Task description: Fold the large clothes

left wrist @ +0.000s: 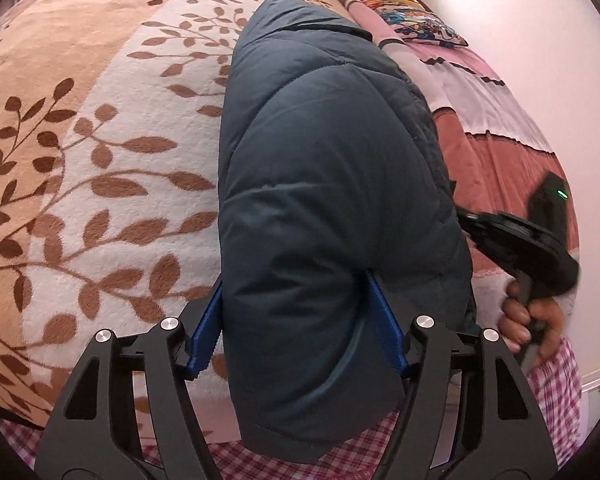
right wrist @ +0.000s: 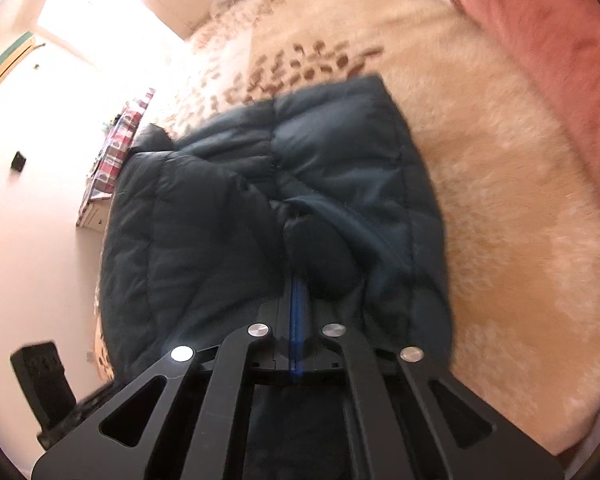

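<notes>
A dark teal puffer jacket (left wrist: 332,184) hangs folded lengthwise over the leaf-patterned bed blanket (left wrist: 112,152). My left gripper (left wrist: 296,316) has its blue fingers (left wrist: 206,332) spread around a thick bunched fold of the jacket's near end and grips it. In the right wrist view the same jacket (right wrist: 268,200) fills the middle; my right gripper (right wrist: 298,280) has its blue fingers (right wrist: 298,320) pressed together on a pinch of the fabric. The right gripper's body also shows in the left wrist view (left wrist: 516,240), at the jacket's right edge, held by a hand.
The bed carries a beige and white fluffy blanket (right wrist: 480,200) with brown leaves. A pink and rust bedspread (left wrist: 500,152) and a colourful pillow (left wrist: 416,16) lie along the wall side. A white wall (left wrist: 540,40) borders the bed. Checked fabric (left wrist: 556,384) shows near the lower edge.
</notes>
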Tool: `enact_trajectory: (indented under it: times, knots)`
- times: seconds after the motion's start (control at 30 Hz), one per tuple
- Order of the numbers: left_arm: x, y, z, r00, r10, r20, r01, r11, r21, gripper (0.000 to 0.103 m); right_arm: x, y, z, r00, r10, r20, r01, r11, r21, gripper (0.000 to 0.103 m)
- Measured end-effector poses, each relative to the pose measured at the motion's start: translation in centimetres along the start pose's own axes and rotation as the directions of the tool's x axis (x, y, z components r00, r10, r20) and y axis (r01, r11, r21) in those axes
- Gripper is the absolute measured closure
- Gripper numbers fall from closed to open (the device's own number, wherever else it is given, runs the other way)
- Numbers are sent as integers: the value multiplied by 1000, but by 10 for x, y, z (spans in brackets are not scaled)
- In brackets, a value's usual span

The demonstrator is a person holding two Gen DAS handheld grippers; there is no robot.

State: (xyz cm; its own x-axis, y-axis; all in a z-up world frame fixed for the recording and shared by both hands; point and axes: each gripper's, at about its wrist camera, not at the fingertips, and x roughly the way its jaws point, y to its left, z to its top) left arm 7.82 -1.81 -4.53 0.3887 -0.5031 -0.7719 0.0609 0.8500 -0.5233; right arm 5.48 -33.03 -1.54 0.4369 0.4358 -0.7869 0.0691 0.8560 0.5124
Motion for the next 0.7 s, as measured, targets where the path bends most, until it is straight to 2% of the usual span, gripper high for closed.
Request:
enact_trajectory:
  times: [0.03,0.1,0.17,0.27,0.37,0.43,0.57,0.63,0.67,0.7]
  knots:
    - [-1,0,0,1000,1,-1,-1,1000,-1,37,-12,3,-4,1000,-2,24,2,1000,-20,85]
    - [-1,0,-1,1000,3,0,-3,1000,1,37,-42,4,-14,993,-50,103,56,997,-57,48]
    - [0,-1,-1,1000,6,-1,-6,1000,2,37,-65,-2,-25,981,-99,168,111,992,-61,35]
    - [0,-2,0,1000,7,-4,-7,1000,3,37,-75,-23,-37,987,-87,134,90,996,-19,26]
    - [0,-1,1,1000,6,-8,-6,1000,6,37,-59,-45,-46,999,-24,31,23,998,61,24]
    - [2,-2,2,1000,8,-9,-8,1000,10,37,-47,-54,-51,1000,-22,-5,22,996,89,24]
    - [2,-2,3,1000,8,-14,-8,1000,16,37,-16,-63,-58,996,52,-77,-39,987,158,25]
    - [2,-3,3,1000,10,-13,-10,1000,28,38,-6,-62,-59,991,97,-95,-81,983,162,38]
    - [2,-4,3,1000,12,-11,-12,999,35,39,-3,-62,-59,987,122,-105,-104,980,168,51]
    - [1,-5,3,1000,14,-9,-14,999,46,40,0,-61,-59,985,131,-112,-110,979,171,59]
